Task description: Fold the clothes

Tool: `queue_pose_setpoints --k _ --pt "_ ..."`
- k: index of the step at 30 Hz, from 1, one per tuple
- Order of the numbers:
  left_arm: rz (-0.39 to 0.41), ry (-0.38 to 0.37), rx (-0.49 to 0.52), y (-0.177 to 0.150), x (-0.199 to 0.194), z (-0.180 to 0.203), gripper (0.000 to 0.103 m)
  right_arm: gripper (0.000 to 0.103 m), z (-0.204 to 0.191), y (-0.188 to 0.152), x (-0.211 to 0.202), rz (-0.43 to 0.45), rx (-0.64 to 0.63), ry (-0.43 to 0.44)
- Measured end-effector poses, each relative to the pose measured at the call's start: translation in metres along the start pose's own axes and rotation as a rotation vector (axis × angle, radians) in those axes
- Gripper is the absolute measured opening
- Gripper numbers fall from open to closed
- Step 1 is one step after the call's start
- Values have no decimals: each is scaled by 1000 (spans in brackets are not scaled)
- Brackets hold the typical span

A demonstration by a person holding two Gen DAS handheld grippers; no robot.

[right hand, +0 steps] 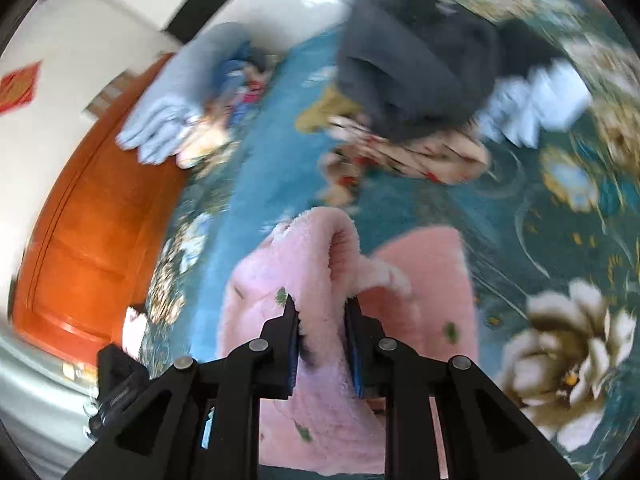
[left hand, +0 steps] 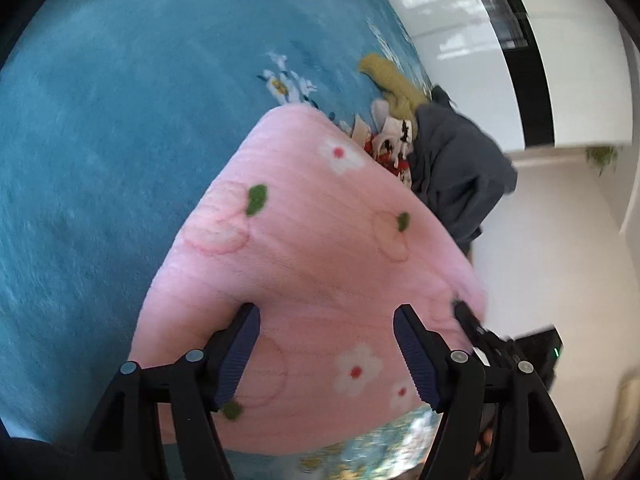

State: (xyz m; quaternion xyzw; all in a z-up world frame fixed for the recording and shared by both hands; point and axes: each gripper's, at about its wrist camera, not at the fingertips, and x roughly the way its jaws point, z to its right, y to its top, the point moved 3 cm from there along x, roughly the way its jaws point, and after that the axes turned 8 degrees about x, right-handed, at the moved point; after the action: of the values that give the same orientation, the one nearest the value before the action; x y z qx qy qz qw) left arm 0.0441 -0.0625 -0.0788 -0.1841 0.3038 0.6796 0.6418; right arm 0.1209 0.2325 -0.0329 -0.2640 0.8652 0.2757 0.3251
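A pink fleece garment with white flowers and green leaves lies on the blue bedspread. My left gripper hovers just above it, jaws wide open and empty. In the right wrist view the same pink garment is bunched up, and my right gripper is shut on a raised fold of it. The tip of my right gripper also shows in the left wrist view at the garment's right edge.
A pile of clothes lies beyond: a dark grey garment, an olive one and a red-and-white patterned one. A light blue garment lies by the orange wooden headboard. White floor lies past the bed's edge.
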Motion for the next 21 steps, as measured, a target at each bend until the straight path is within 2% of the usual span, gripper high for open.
queue_pose_setpoints --k 5,8,11,12,17,21 --pt "-32 41 -10 -2 4 -3 73 22 39 -3 26 -53 98 -60" --pt "-42 63 -15 -5 4 -7 73 28 61 -5 40 -83 154 -95" --pt "-52 84 5 -5 9 -4 73 35 44 -4 18 -41 49 -103" --pt "-53 90 11 -5 10 -4 73 41 38 -4 11 -27 14 -105" --pt "-55 98 10 -5 13 -4 74 44 6 -7 -23 32 -165 -101" --pt "-61 113 25 -6 15 -2 74 54 -15 -41 -10 -46 -251 -16"
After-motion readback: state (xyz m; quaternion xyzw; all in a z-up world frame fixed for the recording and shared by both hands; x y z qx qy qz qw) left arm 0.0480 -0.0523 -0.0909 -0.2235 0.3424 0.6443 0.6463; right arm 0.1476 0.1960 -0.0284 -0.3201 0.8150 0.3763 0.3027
